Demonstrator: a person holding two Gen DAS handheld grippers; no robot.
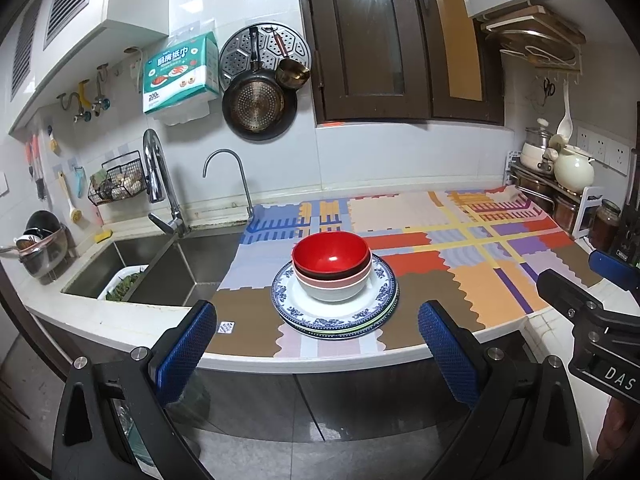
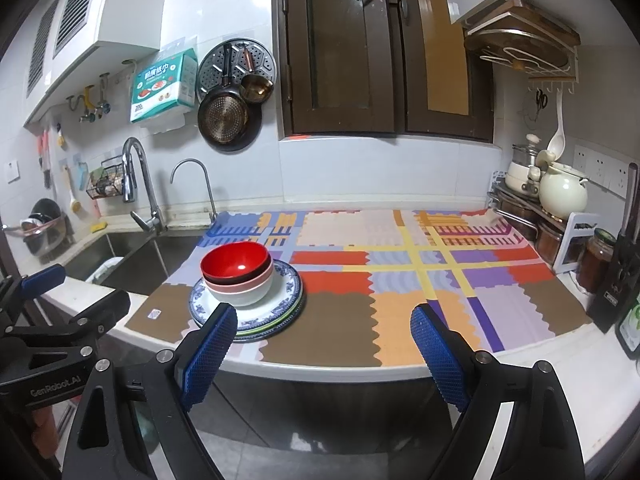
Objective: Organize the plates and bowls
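Two stacks, one set on the other, stand on the patchwork mat point(image 1: 460, 264): nested bowls with a red bowl point(image 1: 330, 254) uppermost, then a dark one, a pink one and a white bowl point(image 1: 332, 290) at the base, all seated in the middle of a blue-patterned plate point(image 1: 304, 312) that tops a pile of plates. A green rim shows among the lower plates. The pile sits near the front edge of the mat, toward the end that borders the steel sink point(image 1: 176, 268). My left gripper point(image 1: 316, 344) hangs off the mat's front edge, short of the pile, its blue pads spread wide with nothing between them. My right gripper point(image 2: 324, 346) hangs off the same edge, farther from the sink end, jaws likewise wide and empty; its left pad overlaps the plates' rim in the right wrist view, but I cannot tell any contact. A cream teapot point(image 2: 562, 194) stands just past the mat's far end from the sink.
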